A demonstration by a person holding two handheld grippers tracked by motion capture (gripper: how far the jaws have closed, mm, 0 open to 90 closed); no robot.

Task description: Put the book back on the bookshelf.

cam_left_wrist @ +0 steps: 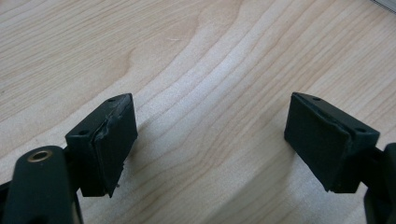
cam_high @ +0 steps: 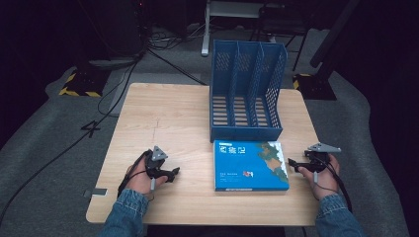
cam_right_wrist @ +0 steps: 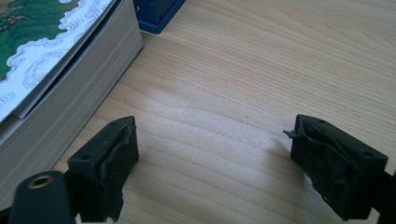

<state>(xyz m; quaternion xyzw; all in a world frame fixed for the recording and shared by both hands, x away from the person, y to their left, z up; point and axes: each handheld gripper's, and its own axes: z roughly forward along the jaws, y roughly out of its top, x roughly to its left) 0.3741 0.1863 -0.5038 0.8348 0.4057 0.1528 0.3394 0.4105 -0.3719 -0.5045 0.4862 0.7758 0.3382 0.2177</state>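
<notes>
we were at the very start of the job: both grippers rested low on the table [cam_high: 168, 106], and the book [cam_high: 251, 165] had not yet been touched. the book lay flat near the front edge, just in front of the blue file rack [cam_high: 247, 89], its far edge close against the rack's base. the right gripper [cam_high: 295, 165] sat just beside the book's right edge, its jaws wide apart with only bare wood between them. the left gripper [cam_high: 173, 173] lay well apart from the book, on its other side, jaws likewise spread and empty.

the next move, we judged, called for closing in on the book from the right, getting a jaw under its edge, tipping it upright and sliding it into one of the rack's slots.

the book was thick, with a glossy blue and green cover and a block of cream pages. the rack was stiff perforated plastic with three upright bays. the table was smooth pale wood grain; the jaw pads [cam_right_wrist: 112, 172] were black, rubbery and frayed.
</notes>
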